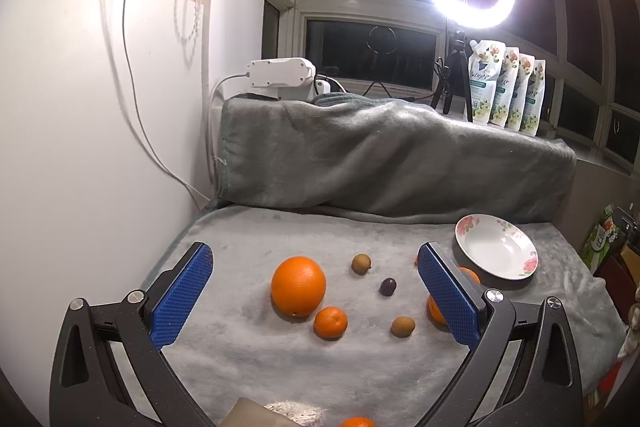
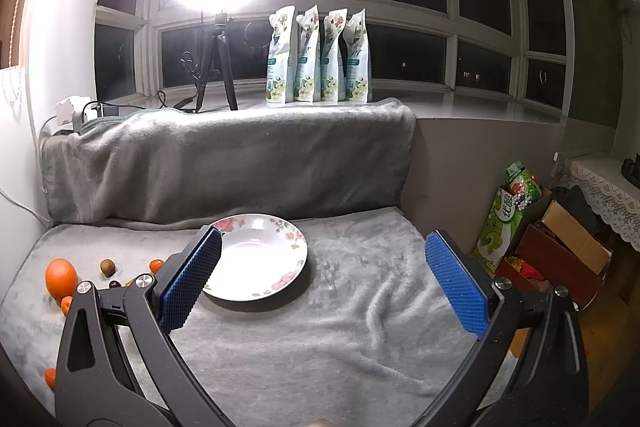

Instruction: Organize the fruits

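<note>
The fruits lie loose on the grey blanket: a large orange [image 1: 298, 286], a small mandarin [image 1: 330, 322] touching or just beside it, two brown kiwis [image 1: 361, 263] [image 1: 403, 326], and a dark plum-like fruit [image 1: 387, 286] between them. More orange fruit [image 1: 436, 309] is half hidden behind the left tool's right finger, so how many there are I cannot tell. The flowered plate [image 2: 256, 297] sits well to the right of the pile and holds nothing.

The left hand-held gripper [image 1: 316, 301] hovers over the fruit with its jaws spread wide, gripping nothing. The right hand-held gripper [image 2: 320, 287] is likewise wide open and empty, near the plate.

By my judgement the sorting has barely begun: no fruit has reached the plate, and every piece is left to move.
</note>
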### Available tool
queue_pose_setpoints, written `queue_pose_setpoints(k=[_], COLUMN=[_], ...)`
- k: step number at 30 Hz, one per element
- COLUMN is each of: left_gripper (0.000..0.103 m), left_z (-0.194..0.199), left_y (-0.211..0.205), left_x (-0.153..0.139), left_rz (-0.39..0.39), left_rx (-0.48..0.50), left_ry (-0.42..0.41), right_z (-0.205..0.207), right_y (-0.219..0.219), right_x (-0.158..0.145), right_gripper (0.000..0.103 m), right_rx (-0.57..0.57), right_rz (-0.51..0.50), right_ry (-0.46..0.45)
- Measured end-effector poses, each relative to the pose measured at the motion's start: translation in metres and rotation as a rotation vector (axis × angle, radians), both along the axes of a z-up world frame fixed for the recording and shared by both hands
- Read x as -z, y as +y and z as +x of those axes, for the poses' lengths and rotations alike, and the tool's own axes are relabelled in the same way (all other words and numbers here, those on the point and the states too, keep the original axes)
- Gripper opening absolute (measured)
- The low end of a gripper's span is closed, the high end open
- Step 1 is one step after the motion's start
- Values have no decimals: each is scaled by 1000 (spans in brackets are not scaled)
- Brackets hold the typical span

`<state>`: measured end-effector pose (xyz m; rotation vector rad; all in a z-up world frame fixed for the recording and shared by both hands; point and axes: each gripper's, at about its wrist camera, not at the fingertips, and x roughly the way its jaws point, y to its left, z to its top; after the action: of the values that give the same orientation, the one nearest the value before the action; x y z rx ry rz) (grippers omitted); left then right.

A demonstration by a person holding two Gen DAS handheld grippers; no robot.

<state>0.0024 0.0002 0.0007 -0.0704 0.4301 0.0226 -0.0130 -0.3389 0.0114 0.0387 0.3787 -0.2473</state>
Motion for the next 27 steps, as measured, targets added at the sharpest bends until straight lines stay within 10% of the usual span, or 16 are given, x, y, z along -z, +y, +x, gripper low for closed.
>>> queue_pose_setpoints(k=[27], left_gripper=[102], left_z=[4], left_y=[-1], left_x=[5], left_rz=[7], left_rx=[-4], left_ry=[5], right_z=[4], right_y=[2], right_x=[2], right_gripper=[103], right_rx=[-1], right_rz=[-1], right_ry=[4])
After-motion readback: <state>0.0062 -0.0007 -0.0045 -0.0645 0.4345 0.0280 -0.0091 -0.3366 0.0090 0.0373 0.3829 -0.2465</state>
